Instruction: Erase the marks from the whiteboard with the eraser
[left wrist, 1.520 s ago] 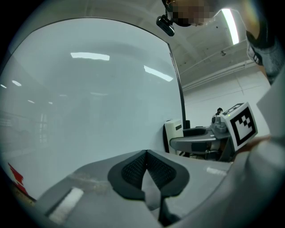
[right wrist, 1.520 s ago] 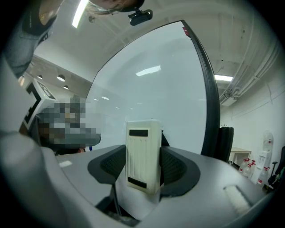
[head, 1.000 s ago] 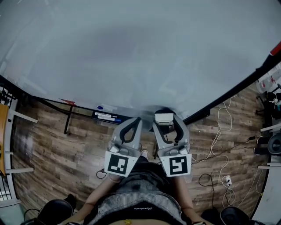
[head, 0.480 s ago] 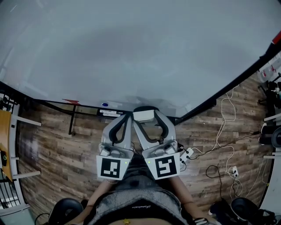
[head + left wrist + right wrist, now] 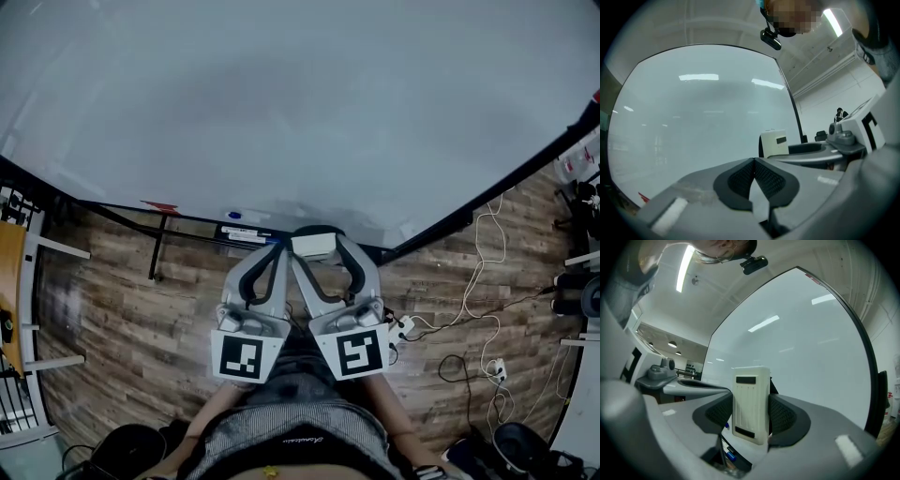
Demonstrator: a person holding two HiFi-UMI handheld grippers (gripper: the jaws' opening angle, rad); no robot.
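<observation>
The right tongs [image 5: 317, 249] hold the eraser [image 5: 314, 246] between their pads, gripped by its two long sides. The left tongs [image 5: 753, 161] are pressed together with nothing between them, and they hang just beside the right ones. In the last second both pairs have travelled to the left along the low edge of the whiteboard [image 5: 281, 112]. In the last half of that second they have almost stopped, even drifting a little back to the right. The eraser is now at the near bottom edge of the board, just above the tray [image 5: 239, 232] where some markers lie. I cannot tell whether its face really touches the surface.

On the board itself I see only a cloudy grey sheen and reflections of the lamps, no clear strokes. So I judge this was one pass along the bottom strip, and that the wiping is nearly finished, unless faint marks remain which are not visible from here.
</observation>
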